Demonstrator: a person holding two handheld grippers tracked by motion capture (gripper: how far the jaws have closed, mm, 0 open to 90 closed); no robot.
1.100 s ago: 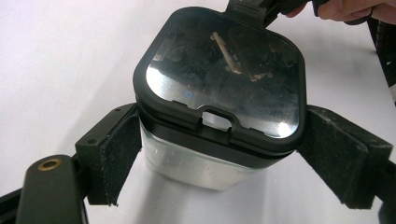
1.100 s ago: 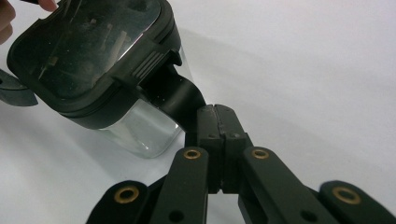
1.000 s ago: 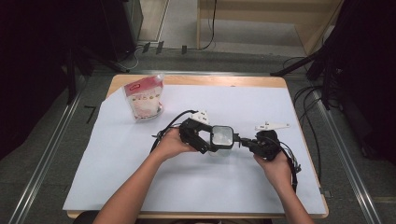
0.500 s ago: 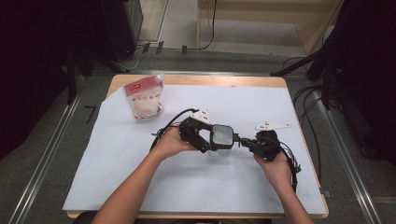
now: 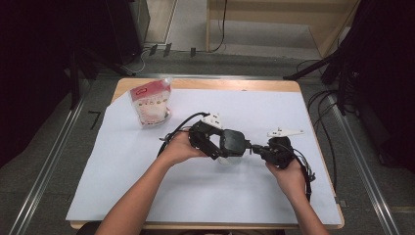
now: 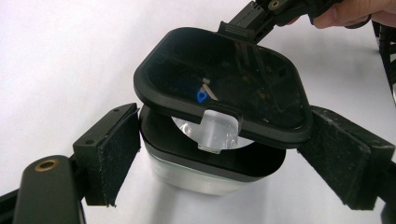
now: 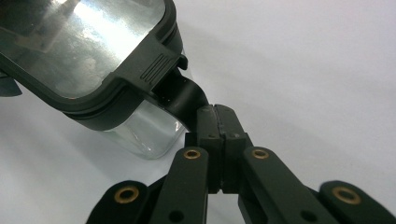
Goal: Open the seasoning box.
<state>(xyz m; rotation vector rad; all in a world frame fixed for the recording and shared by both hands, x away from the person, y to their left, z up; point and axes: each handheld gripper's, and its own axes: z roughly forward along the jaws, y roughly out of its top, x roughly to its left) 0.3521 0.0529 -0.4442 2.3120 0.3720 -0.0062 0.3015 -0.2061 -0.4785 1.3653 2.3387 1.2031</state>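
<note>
A small clear container (image 5: 229, 158) with a black rim stands on the white sheet at mid-table. Its black-framed hinged lid (image 5: 233, 141) is raised and tilted over it. My left gripper (image 5: 226, 150) comes in from the left, and its pads press the container's two sides. In the left gripper view the container (image 6: 201, 179) sits between the jaws of the left gripper (image 6: 219, 168), under the lifted lid (image 6: 219, 79). My right gripper (image 7: 215, 122) is shut on a black tab at the lid's (image 7: 79, 46) edge; the container's clear wall (image 7: 144, 135) shows below.
A red and white pouch (image 5: 149, 103) stands upright at the back left. The white sheet (image 5: 147, 196) covers most of the wooden table (image 5: 220, 84). Cables trail from both grippers. Metal rails run along the floor on each side.
The lid has tipped further up in the right gripper's hold; its face looked pale before and now looks dark. Both hands have stayed in place.
</note>
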